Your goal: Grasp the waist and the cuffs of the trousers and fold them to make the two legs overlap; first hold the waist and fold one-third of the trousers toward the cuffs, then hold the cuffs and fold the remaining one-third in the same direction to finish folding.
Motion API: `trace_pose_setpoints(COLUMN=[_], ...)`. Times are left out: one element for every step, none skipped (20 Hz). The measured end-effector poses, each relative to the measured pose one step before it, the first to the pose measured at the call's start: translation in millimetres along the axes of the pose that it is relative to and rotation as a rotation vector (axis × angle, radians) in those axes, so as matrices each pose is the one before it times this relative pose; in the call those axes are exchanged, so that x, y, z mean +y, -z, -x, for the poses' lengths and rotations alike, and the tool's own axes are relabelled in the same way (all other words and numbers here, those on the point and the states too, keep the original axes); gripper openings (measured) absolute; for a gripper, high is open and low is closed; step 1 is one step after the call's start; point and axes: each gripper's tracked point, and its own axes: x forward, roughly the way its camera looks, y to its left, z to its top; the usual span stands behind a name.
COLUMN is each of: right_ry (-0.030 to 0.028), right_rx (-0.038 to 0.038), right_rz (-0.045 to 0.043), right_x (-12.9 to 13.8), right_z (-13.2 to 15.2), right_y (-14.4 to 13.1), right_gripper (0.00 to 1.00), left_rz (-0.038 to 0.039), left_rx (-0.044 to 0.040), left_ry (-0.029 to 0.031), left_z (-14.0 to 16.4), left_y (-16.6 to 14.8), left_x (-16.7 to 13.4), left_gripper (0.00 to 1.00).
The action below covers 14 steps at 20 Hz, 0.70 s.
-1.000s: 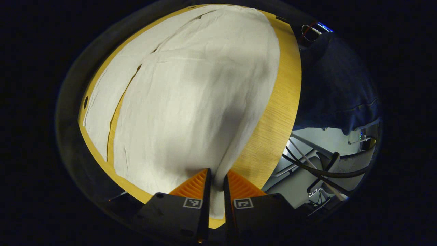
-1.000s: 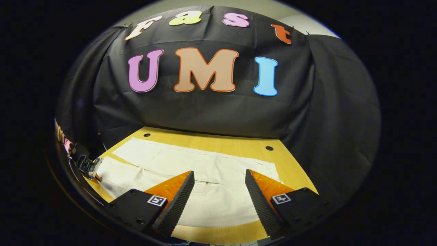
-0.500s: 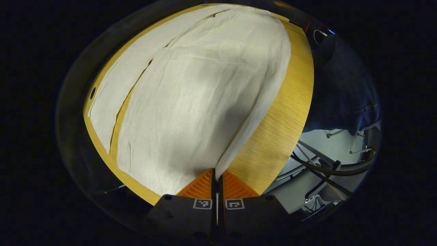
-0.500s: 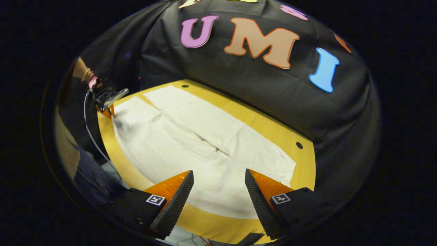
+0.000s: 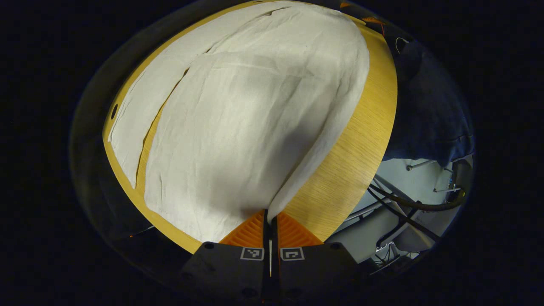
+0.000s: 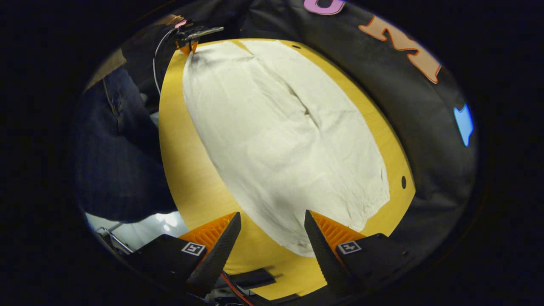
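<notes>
The white trousers [image 5: 238,127] lie spread flat on the wooden table [image 5: 361,140], with the two legs side by side and a narrow gap between them. The left gripper [image 5: 270,221] has its fingers closed together, pinching the near corner of the cloth at the table edge. In the right gripper view, the right gripper [image 6: 272,238] has its fingers wide apart, above the near edge of the trousers [image 6: 280,140], holding nothing.
</notes>
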Motion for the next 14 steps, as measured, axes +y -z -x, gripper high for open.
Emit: trace_pose_setpoints(right_ry=[-0.01322,-0.02035,-0.01226,-0.01966,-0.00415,-0.00484,-0.00614,-0.01173,-0.01182,-0.02433,-0.01674,-0.02654,-0.02322,-0.00741], right_rx=[0.02488,0.02683,0.02755,0.02116,0.01446,0.01098,0.00540,0.00257,0.00773,0.00371,0.00266,0.00835,0.01123,0.00730], right_rz=[0.02585,0.02203,0.02098,0.02057,0.01602,0.00960,0.00482,-0.00076,0.00033,-0.00187,-0.00301,-0.00248,-0.00196,-0.00843], right_x=[-0.70,2.06,0.09,-0.59,-2.05,0.63,-0.74,-0.52,-0.02,2.00,0.46,4.93,2.47,-1.49], right_z=[-5.94,-4.58,-6.18,-6.74,-5.54,-4.57,-2.83,-2.18,-2.80,-2.81,-0.44,-0.53,-1.10,0.13], right_y=[6.56,5.52,5.64,6.76,3.14,1.81,-0.39,-0.07,0.11,-0.34,-2.05,1.32,0.80,-0.63], right_gripper=[0.97,0.98,0.96,0.97,0.98,0.97,0.97,0.98,0.97,0.97,0.94,0.93,0.87,0.88], left_rz=[0.00954,0.00491,0.00128,0.00427,0.00944,0.00807,0.00087,-0.00081,-0.00079,-0.00175,-0.00203,0.00127,0.00431,0.00107], left_rx=[0.00452,0.00589,0.00420,0.00189,0.00173,0.00464,0.00268,0.00030,0.00232,0.00161,0.00140,0.00160,0.00352,0.00357], left_ry=[0.00144,0.00145,0.00232,0.00324,0.00286,0.00178,0.00149,-0.00035,-0.00246,-0.00307,-0.00180,-0.00006,0.00069,0.00197], left_z=[0.14,0.26,-0.81,-0.17,0.12,-0.10,-0.19,0.80,-0.23,-0.02,-0.06,-0.01,0.27,-0.32], left_y=[0.27,0.05,-0.58,0.03,0.26,-0.16,0.36,-0.18,-0.44,-0.15,0.74,-0.42,0.85,-0.25], left_x=[0.05,-0.38,0.44,0.48,-0.36,0.04,-0.27,-0.45,-0.01,0.05,0.33,-0.64,-0.27,0.48], left_gripper=[0.00,0.00,0.00,0.00,0.00,0.00,0.00,0.00,0.00,0.00,0.00,0.00,0.00,0.00])
